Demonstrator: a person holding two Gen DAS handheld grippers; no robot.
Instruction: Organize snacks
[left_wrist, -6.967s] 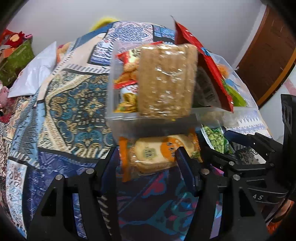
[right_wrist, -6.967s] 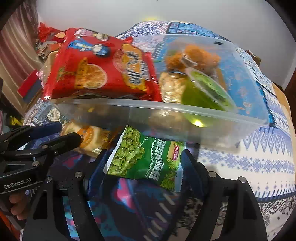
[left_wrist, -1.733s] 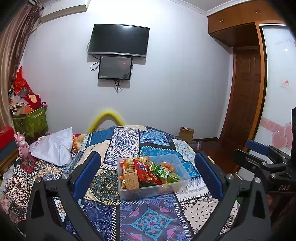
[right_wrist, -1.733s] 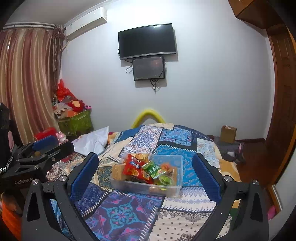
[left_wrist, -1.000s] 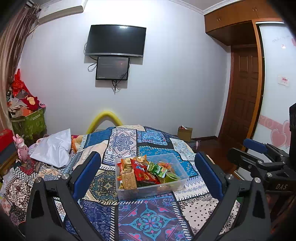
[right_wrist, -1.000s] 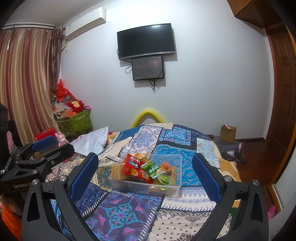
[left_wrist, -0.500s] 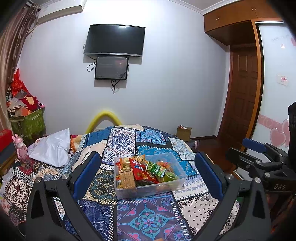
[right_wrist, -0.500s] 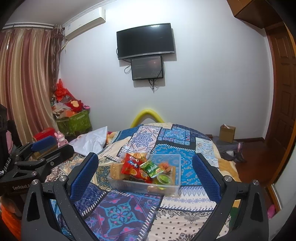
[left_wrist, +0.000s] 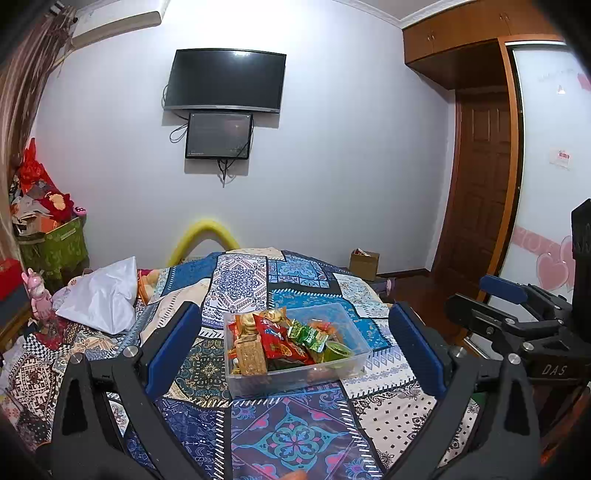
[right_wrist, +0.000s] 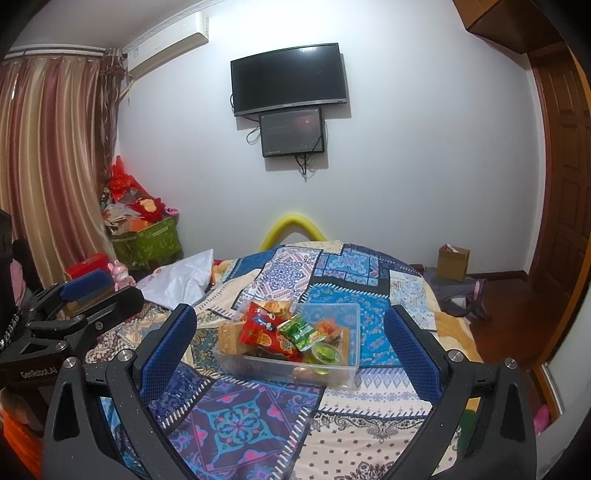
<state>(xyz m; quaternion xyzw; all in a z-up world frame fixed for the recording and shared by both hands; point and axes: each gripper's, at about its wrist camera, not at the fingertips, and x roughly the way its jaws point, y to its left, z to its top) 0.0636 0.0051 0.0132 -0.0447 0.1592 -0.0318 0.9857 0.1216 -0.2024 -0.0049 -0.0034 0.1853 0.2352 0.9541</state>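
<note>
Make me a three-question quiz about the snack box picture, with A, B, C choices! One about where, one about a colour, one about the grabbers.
1. Where is the clear box?
A. on the patterned bedspread
B. on the floor
C. on a shelf

2. What colour is the snack packet lying on the big red packet?
A. purple
B. green
C. white

3. How are the left gripper and right gripper?
A. both squeezing snacks
B. one open, one shut
C. both open and empty

Answers: 1 A, quilt shows around the box. 2 B, green wrapper. 3 C, fingers spread wide, nothing between.
</note>
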